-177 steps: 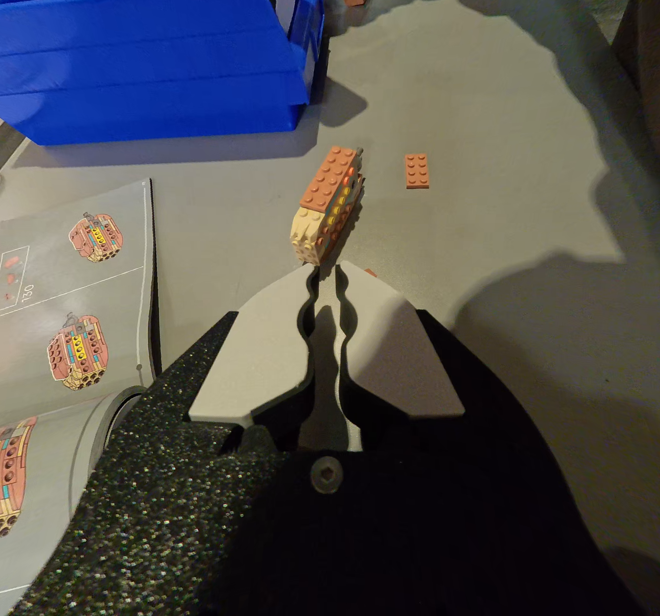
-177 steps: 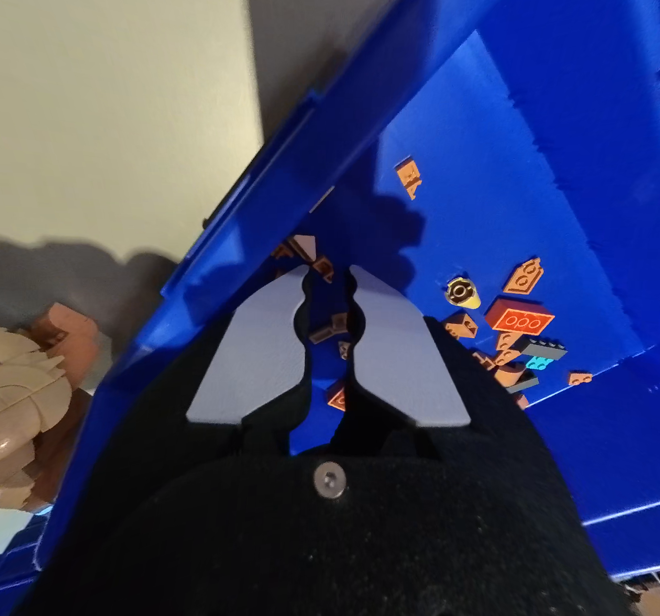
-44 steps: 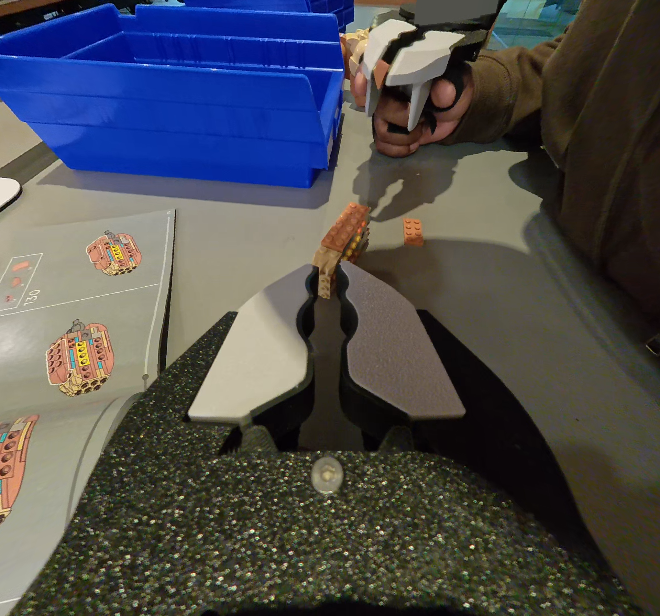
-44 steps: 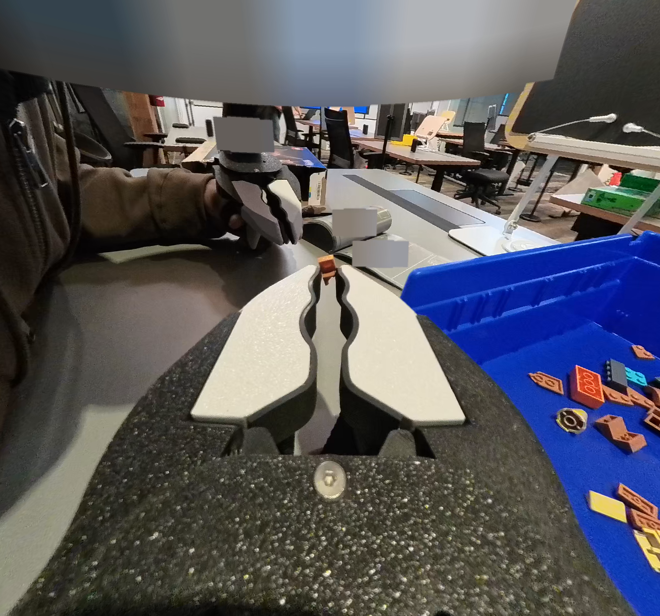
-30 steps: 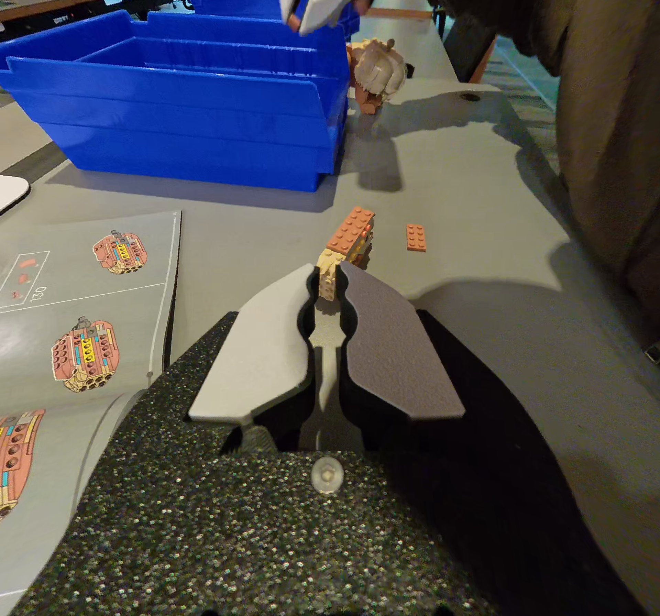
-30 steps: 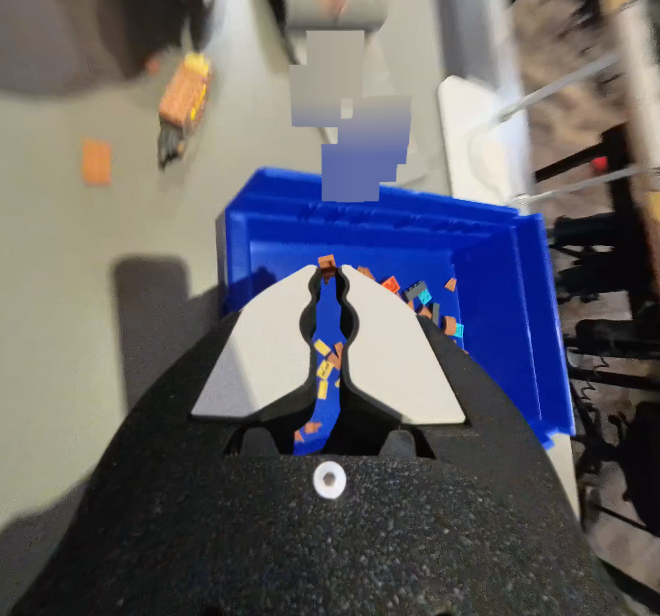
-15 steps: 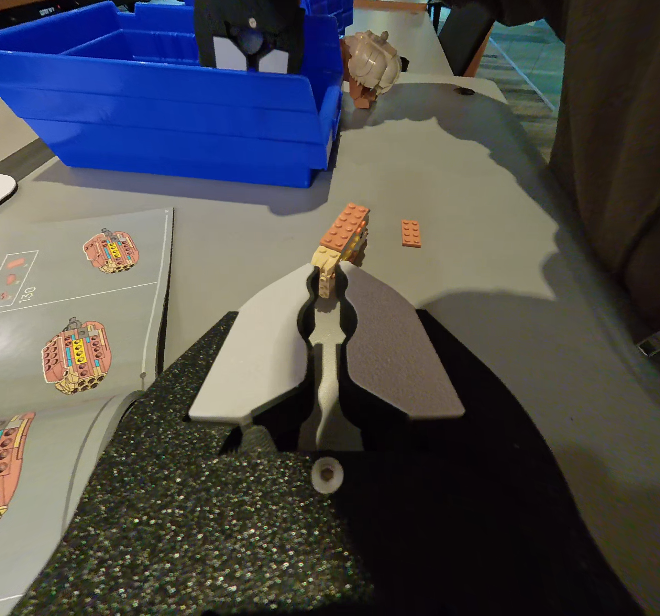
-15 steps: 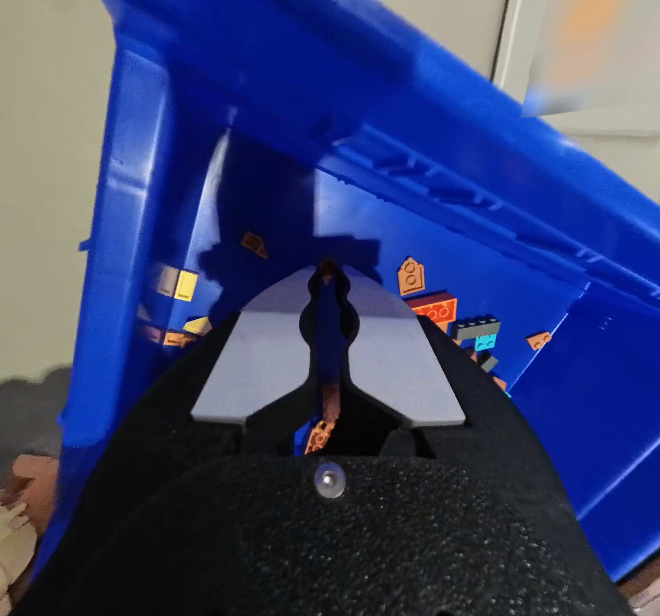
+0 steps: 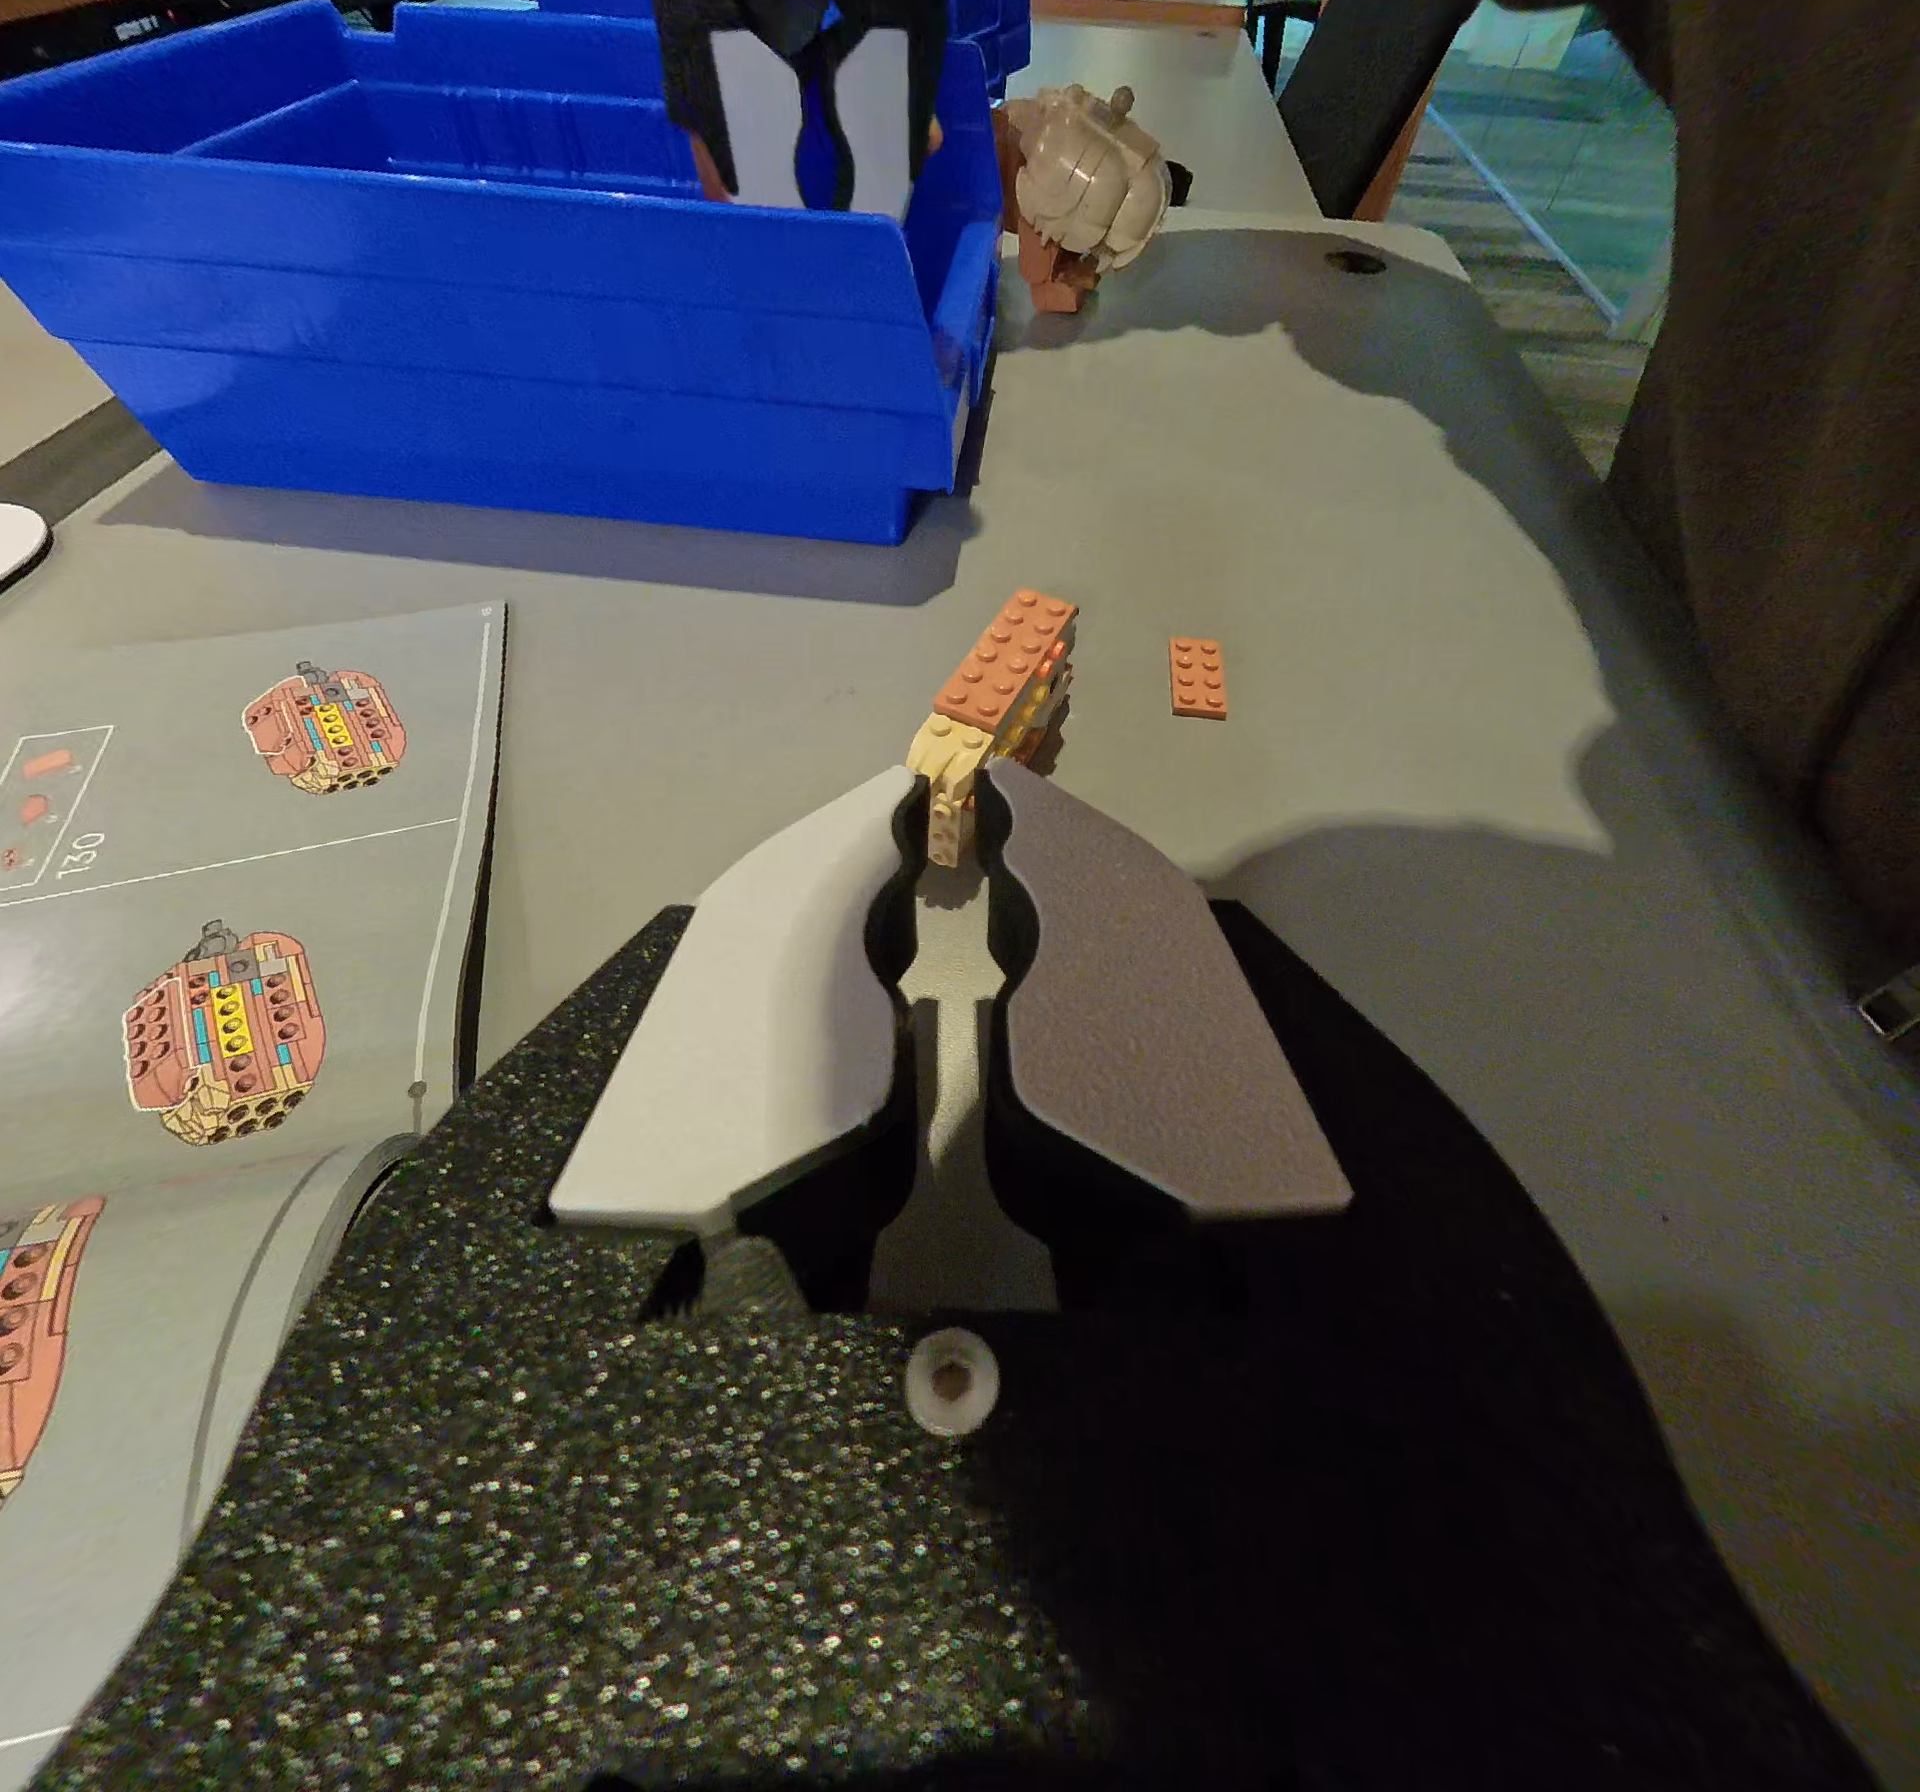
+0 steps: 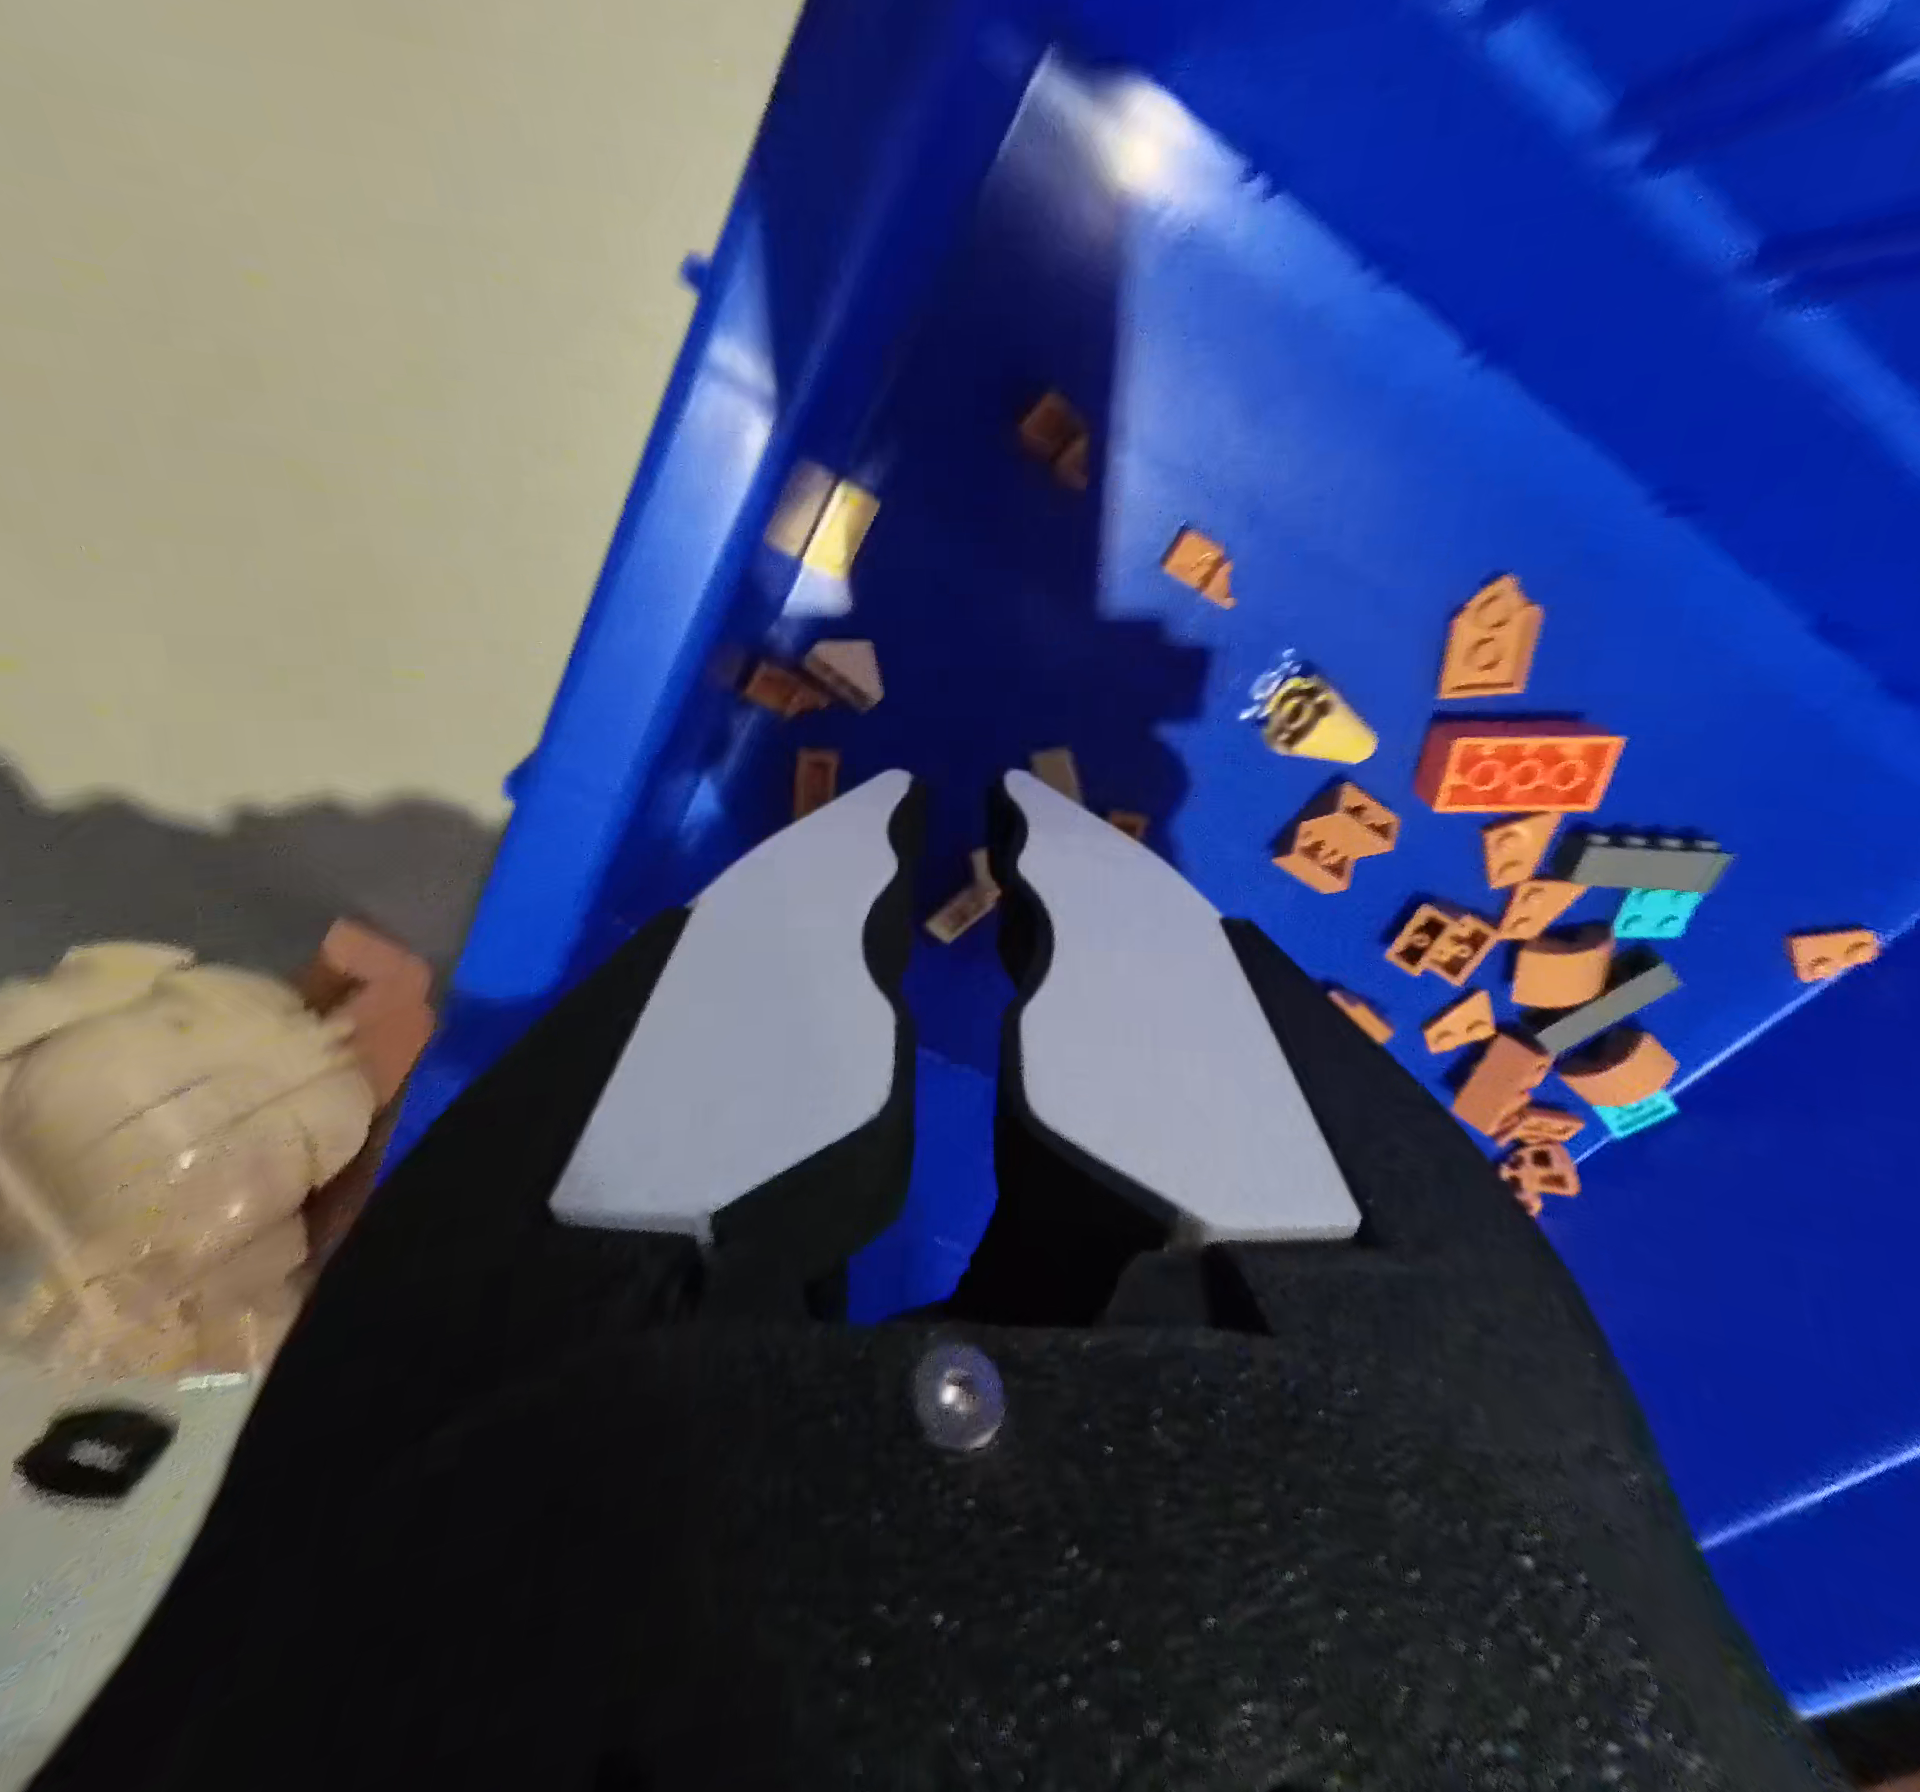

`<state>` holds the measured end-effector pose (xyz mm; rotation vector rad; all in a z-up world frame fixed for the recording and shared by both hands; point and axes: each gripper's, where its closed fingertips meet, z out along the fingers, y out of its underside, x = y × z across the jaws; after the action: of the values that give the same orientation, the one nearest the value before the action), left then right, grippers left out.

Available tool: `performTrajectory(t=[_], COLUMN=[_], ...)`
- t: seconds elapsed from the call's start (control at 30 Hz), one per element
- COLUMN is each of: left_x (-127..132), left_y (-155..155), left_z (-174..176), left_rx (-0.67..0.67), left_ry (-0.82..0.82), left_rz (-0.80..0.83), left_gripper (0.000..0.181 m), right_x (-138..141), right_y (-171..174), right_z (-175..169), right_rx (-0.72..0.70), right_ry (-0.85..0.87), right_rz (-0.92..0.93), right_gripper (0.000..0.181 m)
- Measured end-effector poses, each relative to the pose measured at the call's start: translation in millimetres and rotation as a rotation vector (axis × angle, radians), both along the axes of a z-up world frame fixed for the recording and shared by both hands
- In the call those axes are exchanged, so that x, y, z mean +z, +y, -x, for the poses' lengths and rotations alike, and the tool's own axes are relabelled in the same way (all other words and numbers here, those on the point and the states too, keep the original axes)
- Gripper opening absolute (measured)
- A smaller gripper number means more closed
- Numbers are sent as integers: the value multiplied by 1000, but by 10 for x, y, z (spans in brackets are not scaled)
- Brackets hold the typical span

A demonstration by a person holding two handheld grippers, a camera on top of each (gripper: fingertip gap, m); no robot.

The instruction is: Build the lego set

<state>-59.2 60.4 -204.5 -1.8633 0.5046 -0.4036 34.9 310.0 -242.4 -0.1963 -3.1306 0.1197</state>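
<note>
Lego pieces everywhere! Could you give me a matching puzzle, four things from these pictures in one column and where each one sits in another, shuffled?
Things:
1. partly built lego model
2. loose brown plate
3. red brick
4. instruction booklet

Places:
A. inside the blue bin
B. lying open on the table's left side
C. flat on the table, right of the model
D. between the tips of the left hand-held gripper

Pairs: 1-D, 2-C, 3-A, 4-B

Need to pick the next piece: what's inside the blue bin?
The blue bin holds loose bricks: mostly orange-brown ones, a red brick, grey and turquoise pieces. The right gripper covers part of the floor.
</note>
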Motion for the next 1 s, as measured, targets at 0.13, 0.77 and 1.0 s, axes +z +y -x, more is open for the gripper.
performTrajectory(t=[0.13, 0.77, 1.0], left_x=[1, 17, 14], left_y=[0, 7, 5], left_z=[-2, 23, 20], left_rx=[0, 12, 10], left_ry=[1, -19, -19], left_rz=[-1, -3, -1], left_gripper=[8, 8, 7], right_x=[-58, -158, -127], right_y=[-94, -119, -158], right_z=[-69, 201, -94], right_rx=[33, -25, -10], right_ry=[-53, 72, -116], right_rz=[21, 56, 84], right_gripper=[13, 11, 15])
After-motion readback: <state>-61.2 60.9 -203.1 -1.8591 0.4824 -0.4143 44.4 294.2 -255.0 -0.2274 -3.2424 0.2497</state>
